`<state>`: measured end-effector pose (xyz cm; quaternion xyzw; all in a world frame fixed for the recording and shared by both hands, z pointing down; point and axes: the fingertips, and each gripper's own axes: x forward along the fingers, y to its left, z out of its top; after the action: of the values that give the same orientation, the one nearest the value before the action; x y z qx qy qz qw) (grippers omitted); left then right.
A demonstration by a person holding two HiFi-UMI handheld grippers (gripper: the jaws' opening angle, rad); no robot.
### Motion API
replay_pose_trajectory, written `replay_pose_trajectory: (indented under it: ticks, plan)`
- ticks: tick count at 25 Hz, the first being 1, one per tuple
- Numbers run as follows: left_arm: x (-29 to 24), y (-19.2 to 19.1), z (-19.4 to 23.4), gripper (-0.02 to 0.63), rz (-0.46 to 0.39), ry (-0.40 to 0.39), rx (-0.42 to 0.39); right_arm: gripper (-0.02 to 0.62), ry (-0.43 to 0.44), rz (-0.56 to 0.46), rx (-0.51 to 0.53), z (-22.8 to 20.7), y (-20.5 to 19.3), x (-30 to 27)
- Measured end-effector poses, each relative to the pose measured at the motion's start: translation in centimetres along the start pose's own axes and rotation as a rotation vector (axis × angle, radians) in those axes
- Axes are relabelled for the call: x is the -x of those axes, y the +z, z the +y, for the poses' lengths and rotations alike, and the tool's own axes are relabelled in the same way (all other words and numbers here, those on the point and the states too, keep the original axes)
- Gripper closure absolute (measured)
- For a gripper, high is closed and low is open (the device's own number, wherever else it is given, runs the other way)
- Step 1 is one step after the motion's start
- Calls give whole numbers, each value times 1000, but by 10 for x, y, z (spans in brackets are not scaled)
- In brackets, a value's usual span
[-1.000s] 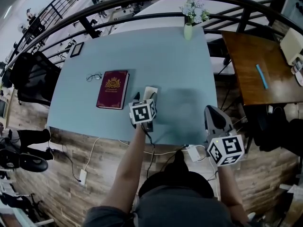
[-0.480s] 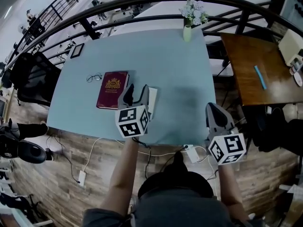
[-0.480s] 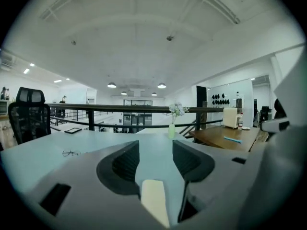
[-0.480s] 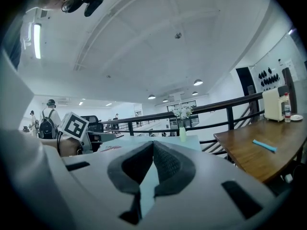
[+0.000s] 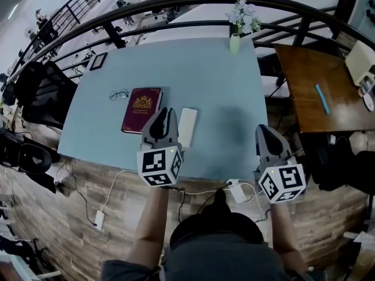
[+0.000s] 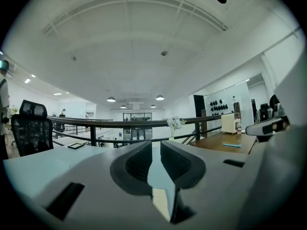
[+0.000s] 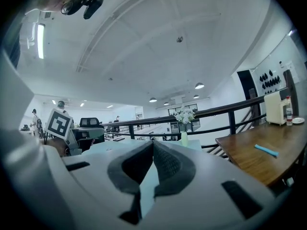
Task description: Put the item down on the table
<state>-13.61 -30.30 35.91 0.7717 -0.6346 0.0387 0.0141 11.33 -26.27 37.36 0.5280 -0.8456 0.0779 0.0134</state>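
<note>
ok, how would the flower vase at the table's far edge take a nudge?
Probably tippy: the vase is slim and upright, flowers bunched above it. Material unclear, possibly fragile. It stands near the far edge of the table, so a push might drop it.

Left gripper (image 5: 166,112) jaws just closing, empty, slim gap, right gripper (image 5: 264,130) jaws together

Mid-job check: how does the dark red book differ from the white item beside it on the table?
The dark red book bears a gold emblem; the white item is plain. The book is clearly wider; the white item is narrow. The book lies next to the eyeglasses; the white item lies to the book's right. Both lie flat on the blue table, apart from each other.
</note>
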Motion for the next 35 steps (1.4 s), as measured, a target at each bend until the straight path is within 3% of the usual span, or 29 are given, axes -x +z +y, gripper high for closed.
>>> replay_pose_trajectory:
  ticks: [10,35]
  plan:
    - [30,8,5,597,-47,23,29,592,17,-14,16,10,7,1]
    - [44,-4,-5,600,-30,-18,51,592,-15,-27,59,12,11,10]
